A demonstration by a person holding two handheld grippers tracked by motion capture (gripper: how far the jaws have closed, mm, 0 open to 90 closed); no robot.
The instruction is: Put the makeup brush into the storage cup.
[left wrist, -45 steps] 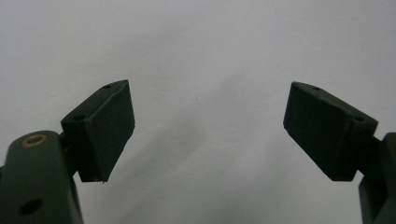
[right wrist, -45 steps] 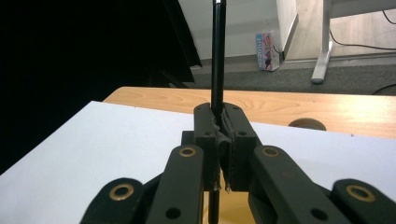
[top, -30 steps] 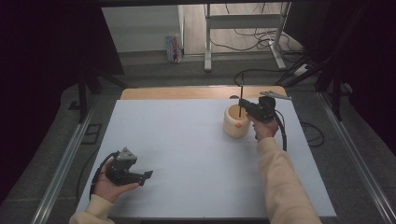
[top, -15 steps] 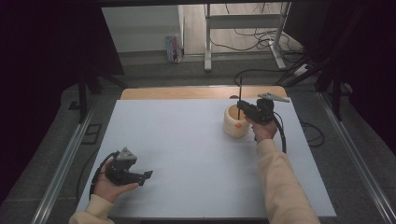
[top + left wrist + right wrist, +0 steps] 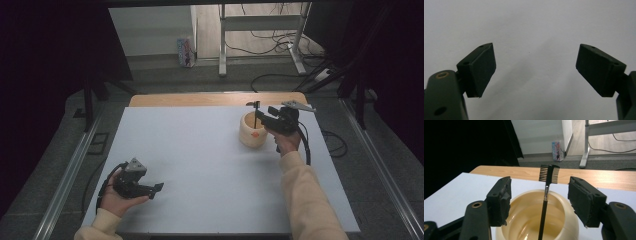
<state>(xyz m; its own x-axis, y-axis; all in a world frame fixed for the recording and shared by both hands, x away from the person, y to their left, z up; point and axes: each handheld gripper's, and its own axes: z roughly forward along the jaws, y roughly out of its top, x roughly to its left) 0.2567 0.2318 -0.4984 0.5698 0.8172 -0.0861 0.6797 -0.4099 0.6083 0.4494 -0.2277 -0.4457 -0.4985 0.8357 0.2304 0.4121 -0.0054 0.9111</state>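
A cream round pot stands on the white table at the back right. A thin black brush with a comb head stands upright in it, leaning on the rim. My right gripper is level with the pot's top, just right of it. Its jaws have just been opening, and in the right gripper view the right gripper stands open. There the brush rises untouched between the pads, over the pot. My left gripper rests open at the front left. In its own view the left gripper has bare white table between its jaws.
The white board lies on a wooden tabletop whose strip shows at the back. Metal rails run along both sides. On the floor beyond are a small box, a metal stand and loose cables.
The right gripper's jaws have opened off the brush handle, and the brush now stands in the pot on its own. The left hand has not moved.
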